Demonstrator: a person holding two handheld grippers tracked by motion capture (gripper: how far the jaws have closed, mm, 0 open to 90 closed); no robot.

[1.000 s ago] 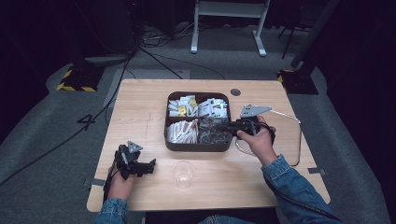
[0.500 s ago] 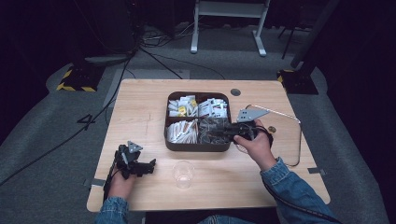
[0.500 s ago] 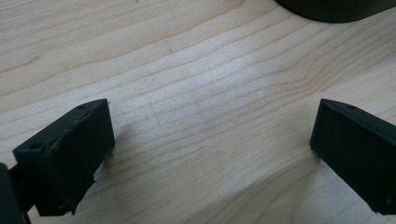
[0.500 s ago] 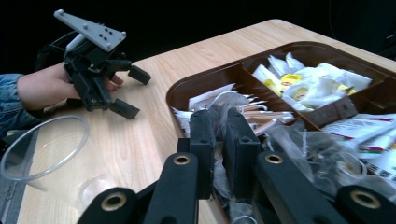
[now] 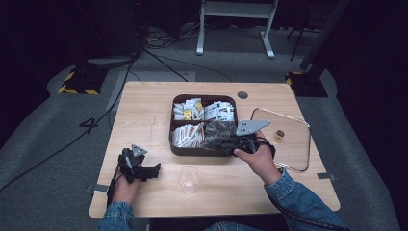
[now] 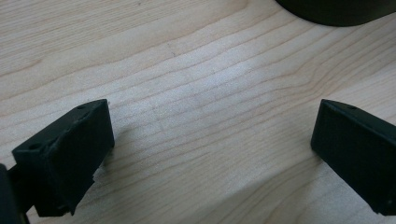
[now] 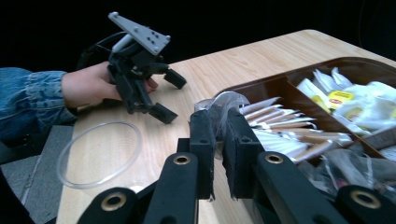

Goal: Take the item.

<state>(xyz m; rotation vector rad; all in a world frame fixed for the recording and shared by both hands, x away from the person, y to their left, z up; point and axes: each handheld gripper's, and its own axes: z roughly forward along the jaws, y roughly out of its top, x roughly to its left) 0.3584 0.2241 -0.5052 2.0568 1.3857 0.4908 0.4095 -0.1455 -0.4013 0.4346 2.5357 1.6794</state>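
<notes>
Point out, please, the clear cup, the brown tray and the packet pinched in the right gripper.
cup [image 5: 189, 179], high view, on its rim
tray [image 5: 172, 139], high view, on its left wall
packet [image 7: 223, 103], right gripper view, on the clear wrapper above the jaws
right gripper [image 7: 218, 122], right gripper view, between its fingertips

Table [image 5: 144, 110]: light wood, on grey floor [image 5: 43, 159]. Clear lid [image 5: 288, 139] lies flat at the table's right end; small brass-coloured knob [image 5: 279, 134] sits on it. Dark round grommet [image 5: 242, 95] near far edge. Cables [image 5: 163, 62] run across floor behind. White stand legs [image 5: 233, 24] further back.
</notes>
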